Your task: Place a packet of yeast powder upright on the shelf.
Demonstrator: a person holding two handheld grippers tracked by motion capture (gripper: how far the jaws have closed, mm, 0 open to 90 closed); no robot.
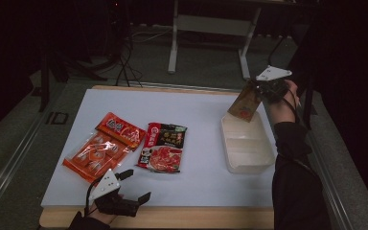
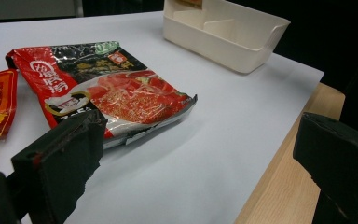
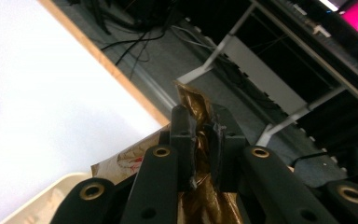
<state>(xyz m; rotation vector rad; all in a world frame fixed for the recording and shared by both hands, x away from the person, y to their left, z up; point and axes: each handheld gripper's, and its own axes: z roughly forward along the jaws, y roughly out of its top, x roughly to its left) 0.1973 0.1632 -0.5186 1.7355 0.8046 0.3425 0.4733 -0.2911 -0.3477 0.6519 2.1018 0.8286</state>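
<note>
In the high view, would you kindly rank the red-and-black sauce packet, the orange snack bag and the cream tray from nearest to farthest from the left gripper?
1. Orange snack bag, just above the left gripper.
2. Red-and-black sauce packet, centre; almost as near.
3. Cream plastic tray, far right.

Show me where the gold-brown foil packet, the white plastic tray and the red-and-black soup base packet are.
gold-brown foil packet (image 1: 244,105), high view, its printed face.
white plastic tray (image 1: 249,165), high view, near rim.
red-and-black soup base packet (image 2: 121,91), left gripper view, its printed middle.

Packet (image 2: 107,88) print too blurred to read
</note>
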